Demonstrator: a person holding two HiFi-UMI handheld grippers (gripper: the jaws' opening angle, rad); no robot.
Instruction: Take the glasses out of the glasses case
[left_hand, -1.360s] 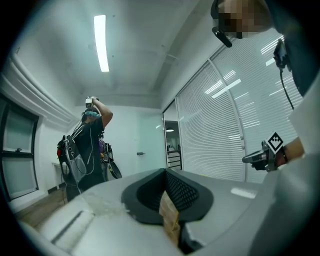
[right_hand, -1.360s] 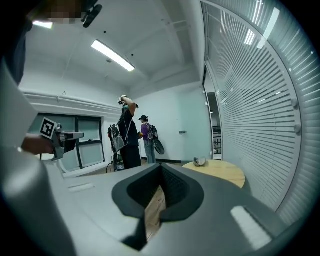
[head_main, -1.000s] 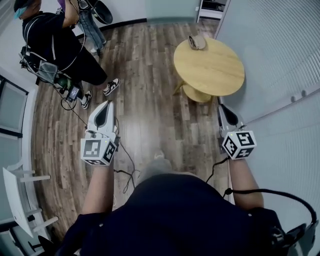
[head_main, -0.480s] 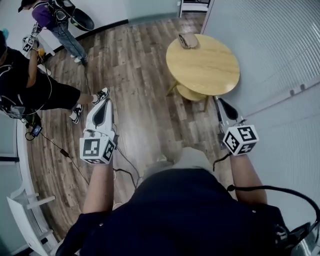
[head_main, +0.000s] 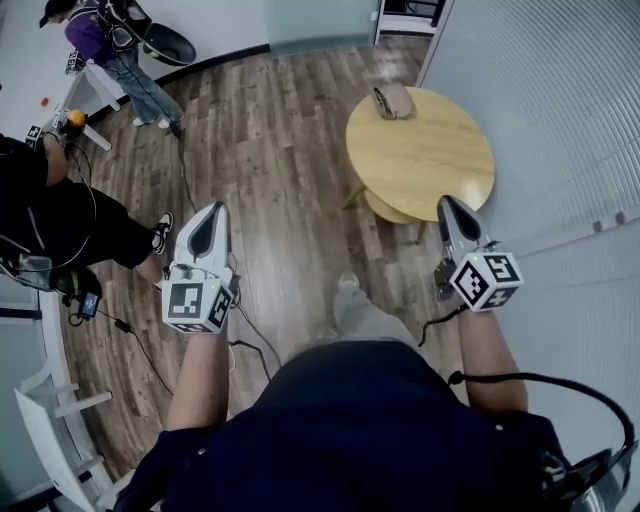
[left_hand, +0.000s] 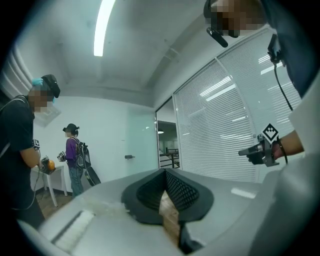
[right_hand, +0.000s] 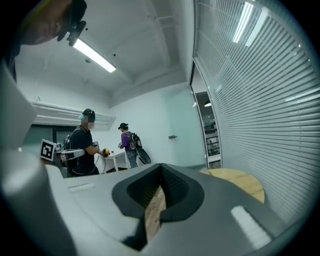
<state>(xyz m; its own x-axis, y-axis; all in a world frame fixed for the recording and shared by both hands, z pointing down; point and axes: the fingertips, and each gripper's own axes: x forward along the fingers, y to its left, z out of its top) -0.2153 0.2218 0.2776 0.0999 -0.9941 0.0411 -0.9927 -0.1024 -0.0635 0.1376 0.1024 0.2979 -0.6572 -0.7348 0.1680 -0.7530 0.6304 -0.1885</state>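
A brown glasses case (head_main: 392, 101) lies shut on the far side of a round wooden table (head_main: 430, 165). No glasses show. My left gripper (head_main: 211, 218) is held over the wood floor, well left of the table, jaws together with nothing between them (left_hand: 165, 172). My right gripper (head_main: 447, 206) hovers by the table's near edge, also shut and empty (right_hand: 161, 167). The table's edge (right_hand: 242, 183) shows to the right in the right gripper view. Both grippers are well short of the case.
Two people stand at the left, one in black (head_main: 45, 215), one in purple (head_main: 105, 45) beside a white table (head_main: 85, 90). A slatted blind wall (head_main: 560, 120) runs along the right. Cables (head_main: 245, 345) trail on the floor, and a white rack (head_main: 50, 415) stands at lower left.
I have stepped on across the floor, both grippers carried along, still shut. The table's near edge now lies next to my right gripper. The person in black has slid toward the left edge.
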